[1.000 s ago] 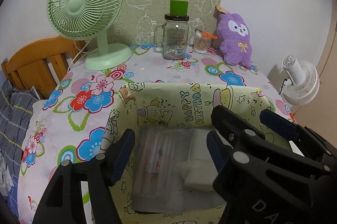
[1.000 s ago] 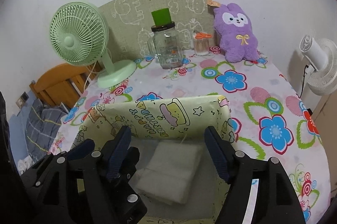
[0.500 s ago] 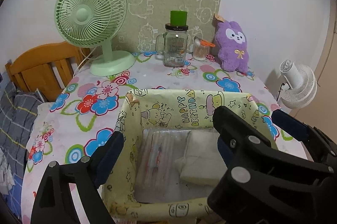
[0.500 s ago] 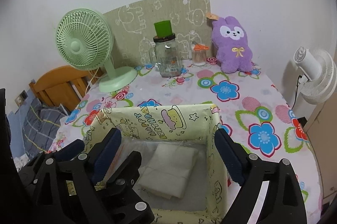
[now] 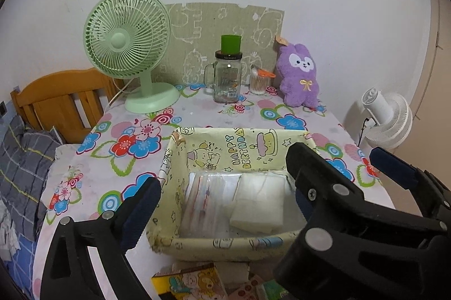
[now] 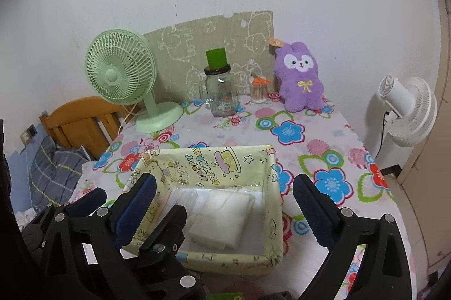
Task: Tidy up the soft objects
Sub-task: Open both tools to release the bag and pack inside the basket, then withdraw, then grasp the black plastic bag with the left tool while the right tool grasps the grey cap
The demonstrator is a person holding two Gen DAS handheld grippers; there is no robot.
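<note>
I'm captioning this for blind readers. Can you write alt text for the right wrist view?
An open right gripper hovers over a yellow fabric basket holding a folded white cloth, on a floral tablecloth. Behind stand a green fan, glass jar and purple plush.

Dim, even light; fisheye-warped edges

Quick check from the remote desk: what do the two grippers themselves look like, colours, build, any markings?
Both the left gripper and right gripper are matte black plastic frames with silver screws and rivets. Their fingers carry ribbed dark-blue pads. No cables, lettering or sleeves are visible in either view.
</note>
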